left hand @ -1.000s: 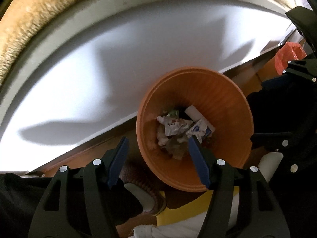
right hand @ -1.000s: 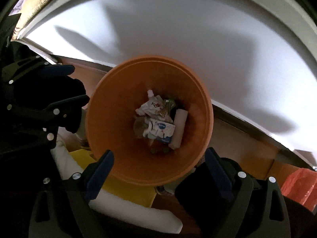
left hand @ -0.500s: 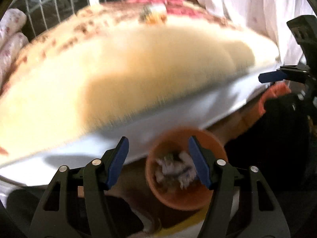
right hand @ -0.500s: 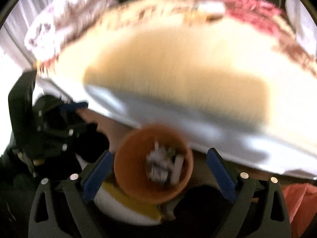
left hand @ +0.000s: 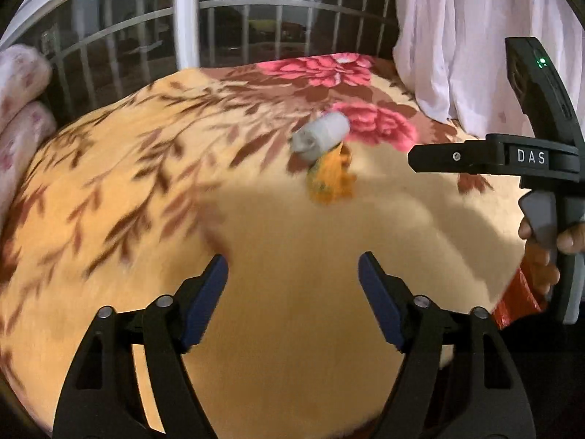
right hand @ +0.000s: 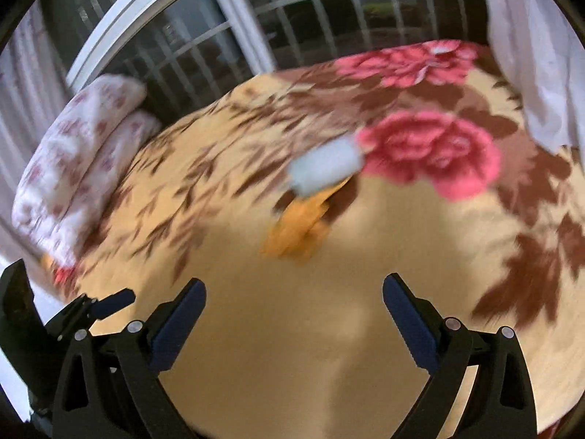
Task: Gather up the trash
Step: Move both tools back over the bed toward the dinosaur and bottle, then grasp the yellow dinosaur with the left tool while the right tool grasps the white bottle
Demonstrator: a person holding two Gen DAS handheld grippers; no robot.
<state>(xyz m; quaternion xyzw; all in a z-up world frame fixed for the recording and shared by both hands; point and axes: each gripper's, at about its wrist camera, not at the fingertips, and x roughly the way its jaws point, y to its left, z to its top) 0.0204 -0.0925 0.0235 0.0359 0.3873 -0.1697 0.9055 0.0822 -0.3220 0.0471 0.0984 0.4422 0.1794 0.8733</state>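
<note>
your left tongs (left hand: 292,285) are opening, empty; right tongs (right hand: 294,311) gape empty above the bed's floral blanket (left hand: 146,168), white roll (left hand: 321,137) and orange wrapper (left hand: 331,179) ahead.

Warm light falls on the motion-blurred blanket (left hand: 256,219), crossed by soft shadows, with fisheye-bent, dark corners.

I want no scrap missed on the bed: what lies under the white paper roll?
An orange crumpled wrapper pokes out from under the white paper roll, both on the floral blanket. How far the wrapper reaches beneath, or whether anything else hides there, cannot be seen.
</note>
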